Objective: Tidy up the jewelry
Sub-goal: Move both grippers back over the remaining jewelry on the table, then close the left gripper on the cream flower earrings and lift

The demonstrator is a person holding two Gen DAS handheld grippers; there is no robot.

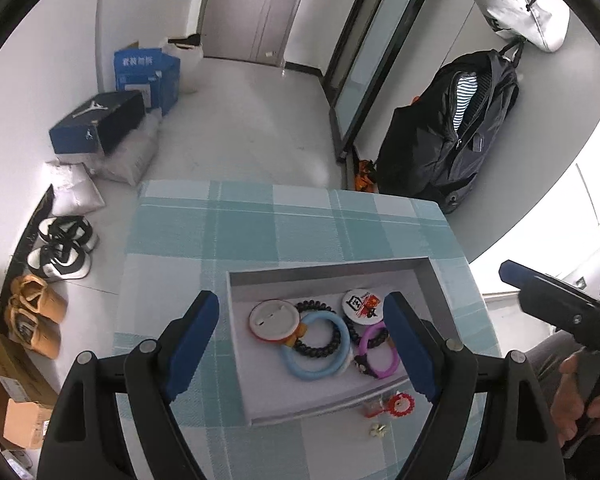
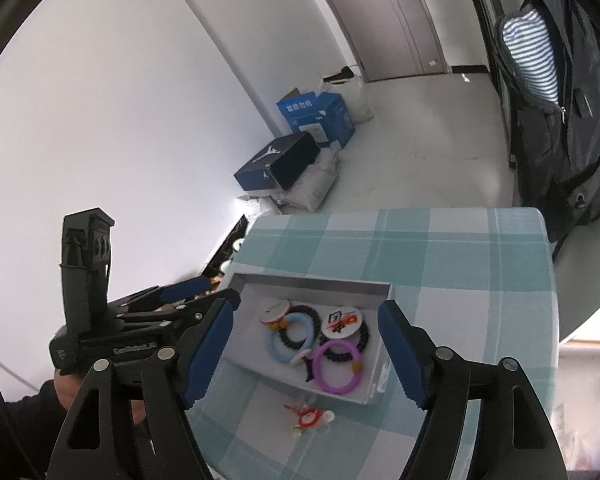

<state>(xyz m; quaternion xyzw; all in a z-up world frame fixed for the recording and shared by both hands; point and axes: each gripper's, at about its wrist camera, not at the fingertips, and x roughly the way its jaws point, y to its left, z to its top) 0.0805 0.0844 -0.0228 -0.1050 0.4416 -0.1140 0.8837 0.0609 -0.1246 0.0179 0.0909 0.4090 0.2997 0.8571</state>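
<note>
A shallow grey box [image 1: 328, 270] [image 2: 374, 390] sits on a teal checked table [image 1: 260, 220] [image 2: 440, 248]. It holds a light blue ring [image 1: 300, 368] [image 2: 274, 346], a purple ring [image 1: 384, 368] [image 2: 336, 388], black coil hair ties [image 1: 320, 348] [image 2: 290, 344], a white round badge [image 1: 270, 320] and a printed badge [image 1: 360, 302] [image 2: 342, 322]. A red round clip [image 1: 400, 403] [image 2: 310, 418] and a small pale piece [image 1: 376, 429] lie on the cloth in front of the box. My left gripper [image 1: 304, 344] is open and empty above the box. My right gripper [image 2: 306, 350] is open and empty above it too.
Shoes [image 1: 62, 248], cardboard boxes [image 1: 12, 392] and blue boxes [image 1: 100, 124] [image 2: 316, 116] line the floor at the left wall. A black backpack [image 1: 452, 136] [image 2: 556, 128] and a mirror [image 1: 364, 60] stand beyond the table. The right gripper shows in the left wrist view [image 1: 556, 304].
</note>
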